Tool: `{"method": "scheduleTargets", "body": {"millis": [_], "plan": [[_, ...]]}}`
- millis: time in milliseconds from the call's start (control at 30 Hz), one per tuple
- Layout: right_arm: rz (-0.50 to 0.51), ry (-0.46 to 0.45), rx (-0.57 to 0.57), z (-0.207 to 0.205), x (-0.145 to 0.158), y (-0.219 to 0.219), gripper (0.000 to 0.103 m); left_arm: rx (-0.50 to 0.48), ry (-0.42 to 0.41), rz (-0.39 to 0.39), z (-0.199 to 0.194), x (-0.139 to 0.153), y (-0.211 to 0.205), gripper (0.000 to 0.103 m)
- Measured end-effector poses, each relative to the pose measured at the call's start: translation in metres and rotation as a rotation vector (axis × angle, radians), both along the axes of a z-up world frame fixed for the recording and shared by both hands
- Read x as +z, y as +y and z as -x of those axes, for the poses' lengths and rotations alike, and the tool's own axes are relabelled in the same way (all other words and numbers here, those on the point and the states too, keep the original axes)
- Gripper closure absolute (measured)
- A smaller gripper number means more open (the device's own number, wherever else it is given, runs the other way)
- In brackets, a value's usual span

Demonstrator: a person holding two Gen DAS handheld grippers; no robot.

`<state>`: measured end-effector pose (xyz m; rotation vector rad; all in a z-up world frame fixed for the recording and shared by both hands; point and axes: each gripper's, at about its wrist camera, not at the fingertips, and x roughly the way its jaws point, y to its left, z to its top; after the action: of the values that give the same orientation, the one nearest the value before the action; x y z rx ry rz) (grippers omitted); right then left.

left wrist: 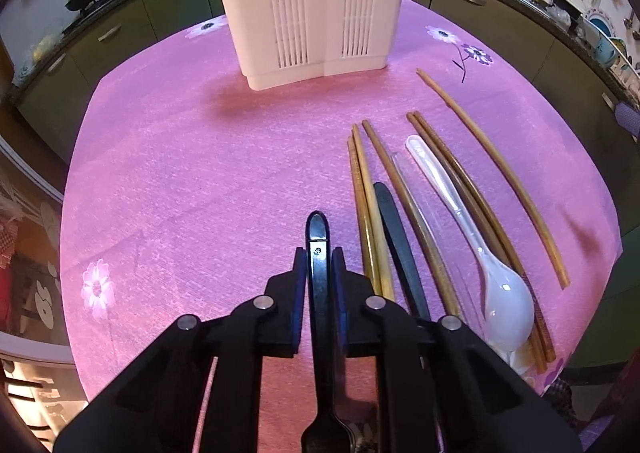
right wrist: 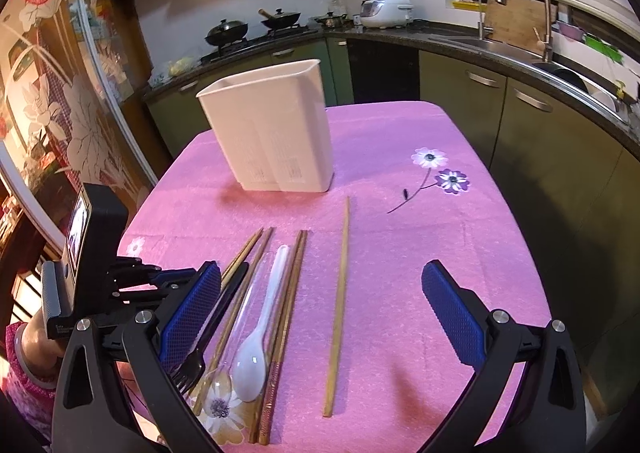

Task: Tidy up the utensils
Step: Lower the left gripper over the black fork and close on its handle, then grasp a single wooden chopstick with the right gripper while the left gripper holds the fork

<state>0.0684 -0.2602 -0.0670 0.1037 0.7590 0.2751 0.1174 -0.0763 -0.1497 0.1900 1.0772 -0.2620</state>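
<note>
Left gripper [left wrist: 319,269] clamped on black fork [left wrist: 318,253]; right gripper [right wrist: 320,317] spread wide

Chopsticks [right wrist: 340,293], white spoon [right wrist: 256,349] between right fingers; holder [right wrist: 272,129] ahead

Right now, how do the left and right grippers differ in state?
The left gripper is shut on the black fork's handle, while the right gripper is open and holds nothing. The left gripper sits beside the row of utensils, the right gripper above the lone chopstick. Both have blue pads and point toward the white utensil holder.
</note>
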Motion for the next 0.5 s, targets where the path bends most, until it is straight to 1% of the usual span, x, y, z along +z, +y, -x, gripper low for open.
{"method": "scheduleTargets", "body": {"millis": [100, 167, 233, 300, 333, 400, 467, 500], "plan": [[0.004, 0.002, 0.04, -0.006, -0.001, 0.01, 0.004, 0.014, -0.003, 0.001, -0.001, 0.0, 0.005, 0.091], [0.058, 0.024, 0.045, -0.015, -0.006, 0.017, 0.004, 0.031, -0.011, -0.014, -0.001, 0.0, 0.011, 0.091], [0.113, 0.041, 0.053, -0.021, -0.014, 0.024, 0.004, 0.041, -0.012, -0.011, -0.002, 0.001, 0.016, 0.091], [0.145, 0.064, 0.062, -0.027, -0.024, 0.027, 0.011, 0.053, -0.018, -0.015, -0.002, 0.001, 0.022, 0.091], [0.145, 0.075, 0.061, -0.031, -0.029, 0.026, 0.014, 0.057, -0.021, -0.017, -0.003, 0.001, 0.023, 0.091], [0.161, 0.117, 0.031, -0.046, -0.042, 0.019, 0.018, 0.055, -0.025, -0.017, -0.002, 0.001, 0.024, 0.091], [0.19, 0.146, -0.004, -0.061, -0.052, 0.013, 0.029, 0.053, -0.03, -0.021, -0.001, 0.001, 0.024, 0.091], [0.191, 0.157, -0.005, -0.066, -0.055, 0.011, 0.032, 0.052, -0.032, -0.023, -0.002, 0.001, 0.024, 0.091]]}}
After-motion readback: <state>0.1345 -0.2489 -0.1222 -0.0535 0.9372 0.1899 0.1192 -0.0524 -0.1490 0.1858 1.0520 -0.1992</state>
